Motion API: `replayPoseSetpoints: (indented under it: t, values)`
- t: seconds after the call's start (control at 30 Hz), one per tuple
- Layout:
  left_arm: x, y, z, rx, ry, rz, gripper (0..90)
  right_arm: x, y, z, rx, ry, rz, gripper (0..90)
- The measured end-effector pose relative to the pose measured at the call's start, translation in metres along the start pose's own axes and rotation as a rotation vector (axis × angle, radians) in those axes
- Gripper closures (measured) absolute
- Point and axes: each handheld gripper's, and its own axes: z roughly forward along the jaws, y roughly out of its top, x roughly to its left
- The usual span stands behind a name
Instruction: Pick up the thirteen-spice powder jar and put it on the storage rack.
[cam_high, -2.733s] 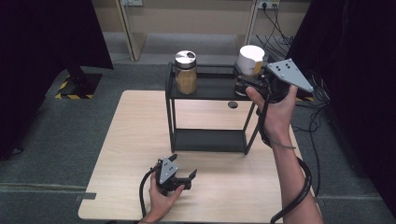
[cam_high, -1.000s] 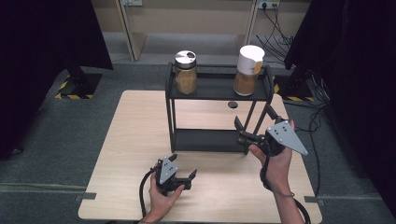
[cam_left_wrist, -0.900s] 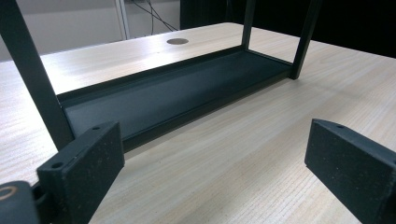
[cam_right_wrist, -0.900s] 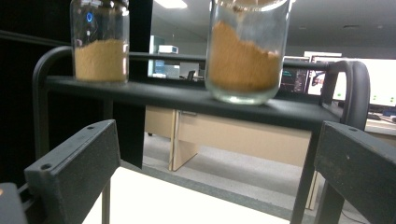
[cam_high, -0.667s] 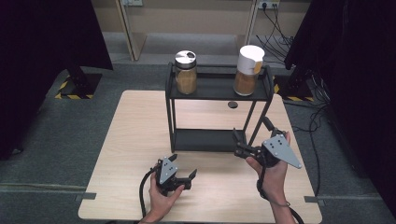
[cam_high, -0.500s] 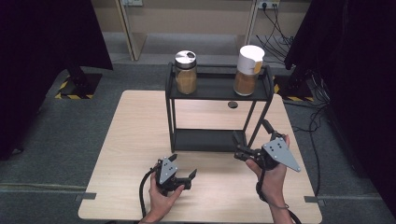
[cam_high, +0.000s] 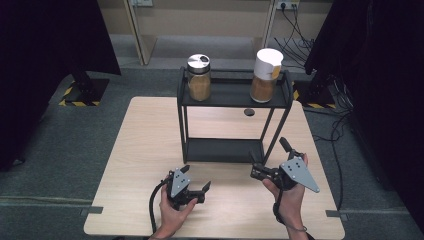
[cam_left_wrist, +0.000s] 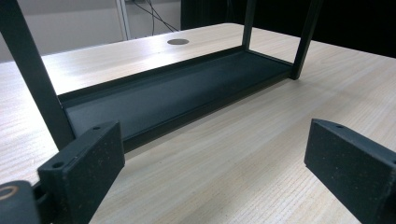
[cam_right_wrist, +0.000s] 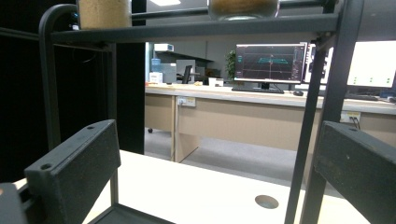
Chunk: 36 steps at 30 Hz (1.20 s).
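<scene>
Both tongs stand wide open and hold nothing; the left tongs (cam_high: 200, 189) rest low on the tabletop (cam_high: 135, 150) near the front edge, the right tongs (cam_high: 257, 167) sit just before the rack's (cam_high: 232, 95) front right leg; the nearest things to work on are two jars on the rack's top shelf, a jar (cam_high: 199, 77) with a metal lid at the left and a white-capped jar (cam_high: 265, 75) at the right, both well apart from either tongs. Each looks like glass part filled with brown powder, so likely stiff, smooth, somewhat heavy and breakable if dropped; I would grip across the body below the lid, squarely, since a round glass wall may slip. The high view gives the lids and the whole layout; the right gripper view sees the jars from below, through the shelf rail, and an office beyond; the left gripper view shows the bottom shelf (cam_left_wrist: 187, 93) bare.
</scene>
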Motion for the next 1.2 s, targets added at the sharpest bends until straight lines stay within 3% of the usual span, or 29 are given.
replayPoseSetpoints:
  t: [1.2]
  values:
    - [0.001,0.000,0.000,0.001,-0.002,-0.012,4.1,0.000,-0.029,-0.009,0.098,-0.021,-0.007,0.4]
